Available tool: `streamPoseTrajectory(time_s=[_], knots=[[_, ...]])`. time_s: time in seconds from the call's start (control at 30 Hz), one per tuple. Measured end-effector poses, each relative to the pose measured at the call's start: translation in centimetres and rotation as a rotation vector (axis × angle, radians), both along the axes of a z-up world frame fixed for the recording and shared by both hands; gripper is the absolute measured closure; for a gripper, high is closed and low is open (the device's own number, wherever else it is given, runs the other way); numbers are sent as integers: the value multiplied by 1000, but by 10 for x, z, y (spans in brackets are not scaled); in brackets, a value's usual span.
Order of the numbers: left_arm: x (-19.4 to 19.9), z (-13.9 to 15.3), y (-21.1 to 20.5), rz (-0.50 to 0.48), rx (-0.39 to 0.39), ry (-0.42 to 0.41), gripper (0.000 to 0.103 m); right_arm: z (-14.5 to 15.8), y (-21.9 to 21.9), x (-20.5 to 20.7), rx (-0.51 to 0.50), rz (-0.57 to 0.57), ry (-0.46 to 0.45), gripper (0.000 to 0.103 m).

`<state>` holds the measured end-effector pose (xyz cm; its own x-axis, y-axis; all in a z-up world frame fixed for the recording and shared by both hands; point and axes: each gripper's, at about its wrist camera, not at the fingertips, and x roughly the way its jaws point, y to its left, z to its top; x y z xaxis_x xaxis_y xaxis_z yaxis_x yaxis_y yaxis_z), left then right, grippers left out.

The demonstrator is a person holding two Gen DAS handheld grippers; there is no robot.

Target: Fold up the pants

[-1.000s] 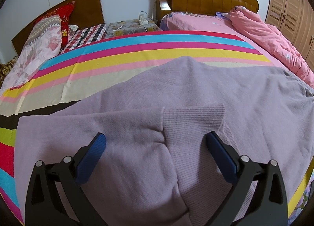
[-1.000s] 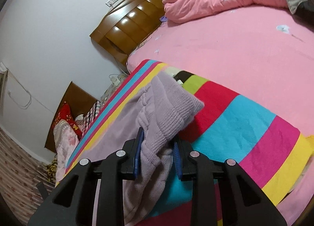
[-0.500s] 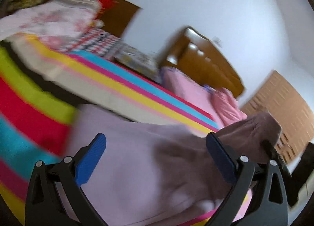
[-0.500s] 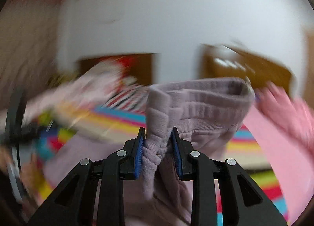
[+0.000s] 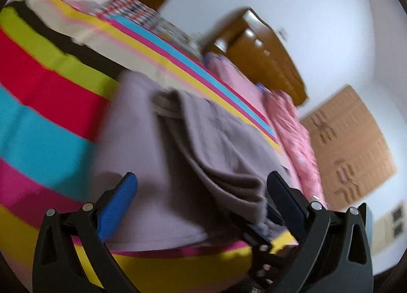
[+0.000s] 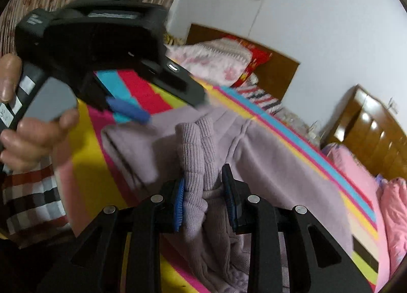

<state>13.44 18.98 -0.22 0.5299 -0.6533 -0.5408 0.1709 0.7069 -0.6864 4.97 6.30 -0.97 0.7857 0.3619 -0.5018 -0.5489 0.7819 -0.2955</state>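
Between the blue pads of the right gripper (image 6: 203, 195) sits the ribbed cuff (image 6: 197, 150) of the lilac pants (image 6: 267, 165); the jaws stand narrow and press on the knit from both sides, so the cuff is pinched and stands up just ahead of the fingertips. Beyond that gripper the rest of the pants spreads flat over the striped blanket (image 6: 142, 94) on the bed, with one layer doubled over another. Up and to the left of it, a hand (image 6: 33, 130) holds the left gripper (image 6: 162, 108), whose blue pad reaches toward the far edge of the fabric.

From the left wrist view, the left gripper (image 5: 202, 200) has its jaws wide apart with nothing clamped; the pants (image 5: 157, 165) lie on the blanket (image 5: 45, 94) just ahead of and beneath it, a darker fold (image 5: 229, 160) draping toward its right finger. Farther off stand a wooden headboard (image 5: 264, 54) and a pink quilt (image 5: 297, 135).
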Motion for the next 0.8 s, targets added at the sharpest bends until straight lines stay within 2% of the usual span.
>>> streamPoseTrajectory(time_s=[0.1, 0.2, 0.27, 0.3, 0.4, 0.43, 0.5, 0.6, 0.7, 0.77, 0.8], knots=[[17, -5, -17, -78, -63, 67, 2, -3, 3, 0, -12, -1, -24, 75], [42, -14, -36, -131, 0, 154, 2, -3, 3, 0, 25, -3, -28, 75], [58, -20, -43, -153, -1, 184, 2, -4, 3, 1, 26, 1, -23, 74], [64, -23, -46, -162, -10, 193, 2, -6, 5, 1, 24, 7, -14, 69], [76, -28, -52, -161, 20, 213, 2, -7, -2, -2, 63, 64, 29, 38], [76, -28, -53, -157, 26, 209, 2, -2, -12, -7, 94, 71, 20, 34], [74, -29, -52, -159, 28, 181, 2, 7, -32, -13, 147, 80, 18, 34], [63, -30, -56, -176, 59, 100, 2, 16, -80, -31, 263, 27, 35, 33], [61, -31, -66, -189, 127, 48, 2, 18, -141, -47, 417, -84, 80, 26], [58, -30, -70, -184, 155, 24, 2, 12, -175, -46, 479, -174, 121, 25], [56, -31, -68, -183, 163, 17, 2, 4, -188, -49, 478, -237, 148, 25]])
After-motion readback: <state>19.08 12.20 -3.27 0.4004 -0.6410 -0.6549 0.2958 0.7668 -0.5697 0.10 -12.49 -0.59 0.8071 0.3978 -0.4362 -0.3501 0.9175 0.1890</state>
